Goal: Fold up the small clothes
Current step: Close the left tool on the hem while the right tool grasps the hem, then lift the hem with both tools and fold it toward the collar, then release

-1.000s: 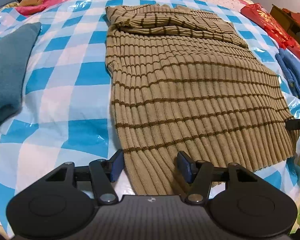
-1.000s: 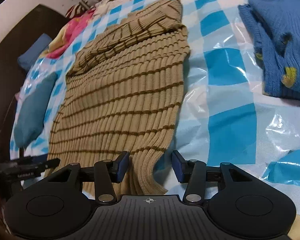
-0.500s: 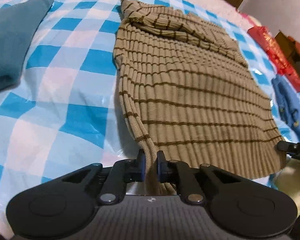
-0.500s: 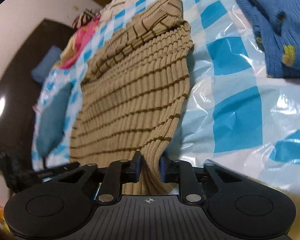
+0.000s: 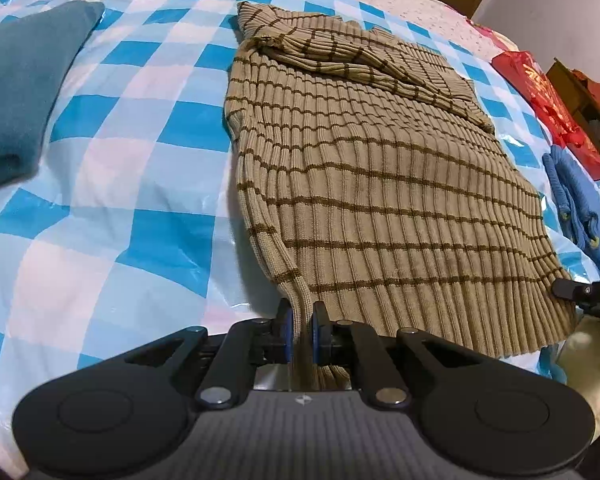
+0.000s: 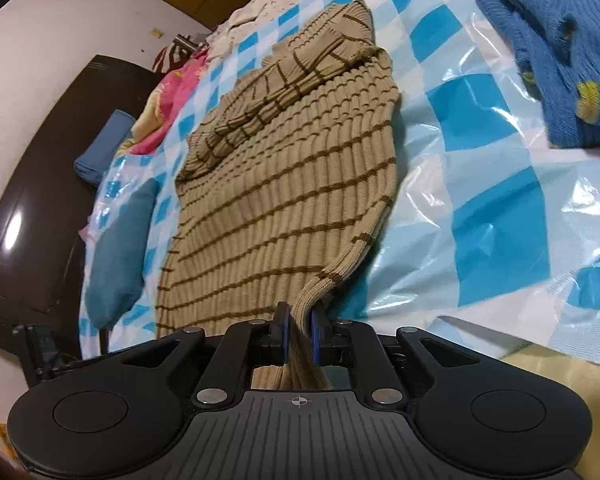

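A tan ribbed sweater with thin brown stripes [image 5: 380, 184] lies on a blue-and-white checked plastic sheet [image 5: 112, 168], its sleeves folded across the far end. My left gripper [image 5: 300, 328] is shut on the near left corner of its hem, which is lifted off the sheet. My right gripper [image 6: 299, 330] is shut on the near right corner of the hem of the same sweater [image 6: 284, 200], also lifted. The right gripper's tip also shows at the right edge of the left wrist view [image 5: 588, 296].
A teal folded garment [image 5: 20, 92] lies left of the sweater. A blue knit garment [image 6: 560, 48] lies to its right, also visible in the left wrist view [image 5: 580, 208]. A red bag [image 5: 548, 100] and pink fabric [image 6: 172, 104] sit at the far edges.
Both grippers went from open around the hem corners to shut on them, and have lifted the near edge of the sweater slightly.
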Action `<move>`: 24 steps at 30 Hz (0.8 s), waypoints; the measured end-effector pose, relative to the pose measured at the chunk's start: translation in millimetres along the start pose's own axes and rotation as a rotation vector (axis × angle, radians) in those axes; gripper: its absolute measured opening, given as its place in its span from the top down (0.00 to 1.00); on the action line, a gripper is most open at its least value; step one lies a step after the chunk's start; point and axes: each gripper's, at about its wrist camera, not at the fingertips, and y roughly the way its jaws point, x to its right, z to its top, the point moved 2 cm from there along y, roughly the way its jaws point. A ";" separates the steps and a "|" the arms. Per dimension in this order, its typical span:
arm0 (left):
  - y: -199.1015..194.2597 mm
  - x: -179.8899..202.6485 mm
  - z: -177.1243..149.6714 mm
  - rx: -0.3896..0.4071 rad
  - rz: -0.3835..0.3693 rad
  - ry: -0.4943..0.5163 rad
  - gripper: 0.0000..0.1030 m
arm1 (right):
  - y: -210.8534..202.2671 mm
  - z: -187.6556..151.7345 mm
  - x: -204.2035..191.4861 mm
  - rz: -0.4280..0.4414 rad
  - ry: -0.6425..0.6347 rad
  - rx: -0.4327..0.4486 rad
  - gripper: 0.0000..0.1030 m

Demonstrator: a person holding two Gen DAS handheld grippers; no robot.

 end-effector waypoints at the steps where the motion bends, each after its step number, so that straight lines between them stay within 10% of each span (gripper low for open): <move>1: -0.2 -0.7 0.2 -0.001 -0.003 -0.005 0.81 | -1.3 -1.2 2.9 -0.004 0.010 0.003 0.89; 17: 6.9 9.0 0.8 -0.022 0.027 0.035 0.79 | 8.4 -2.4 6.2 -0.015 0.026 0.003 0.85; 24: -17.8 0.3 2.5 0.027 -0.103 -0.073 0.83 | -11.2 -6.6 14.0 0.112 0.135 0.034 0.92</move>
